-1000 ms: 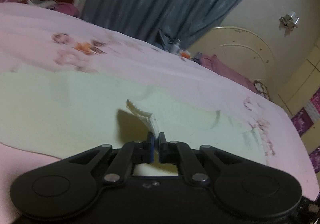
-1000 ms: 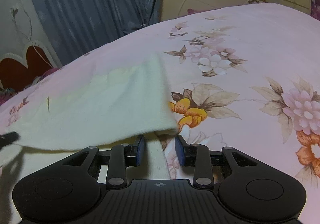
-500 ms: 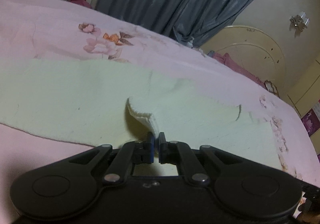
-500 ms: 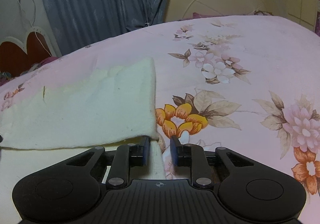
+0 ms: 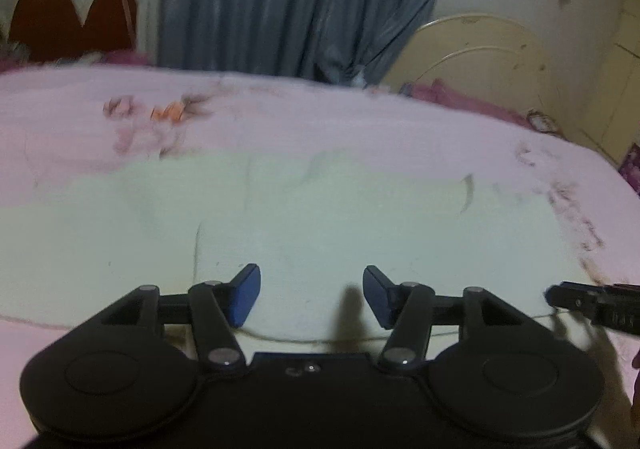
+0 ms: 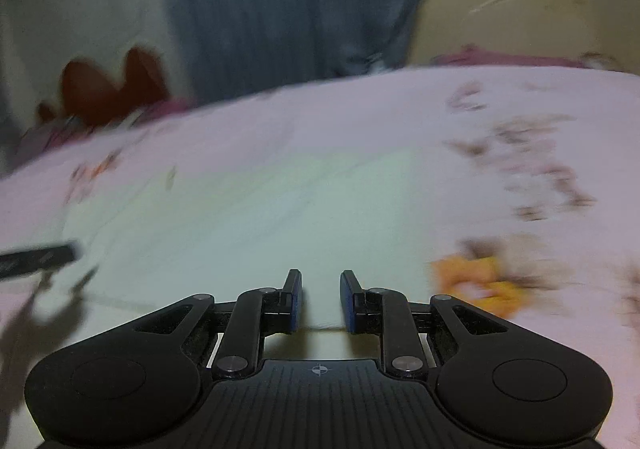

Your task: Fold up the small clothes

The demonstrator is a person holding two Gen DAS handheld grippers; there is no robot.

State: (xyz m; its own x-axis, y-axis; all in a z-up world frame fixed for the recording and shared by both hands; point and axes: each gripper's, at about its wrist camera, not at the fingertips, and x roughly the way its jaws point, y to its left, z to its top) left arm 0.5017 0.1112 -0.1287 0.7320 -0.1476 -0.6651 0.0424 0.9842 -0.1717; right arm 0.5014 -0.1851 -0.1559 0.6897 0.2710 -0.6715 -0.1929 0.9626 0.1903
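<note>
The matte black plastic left gripper (image 5: 311,295) is showing blue-padded fingers (image 5: 245,295), silver pivot screws and round side discs; the ribbed black right gripper (image 6: 320,301) is bearing a crosshair mark.

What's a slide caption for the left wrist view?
Left gripper open above the pale yellow cloth lying flat on the pink floral bedspread.

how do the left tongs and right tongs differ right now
The left tongs stand wide open, while the right tongs are open by a much narrower gap. The left tongs hover over the middle of the near edge of the cream cloth; the right tongs sit nearer its right edge, close to the orange flower on the pink bedsheet. Both are empty, blue-padded, and hold nothing of the cloth.
</note>
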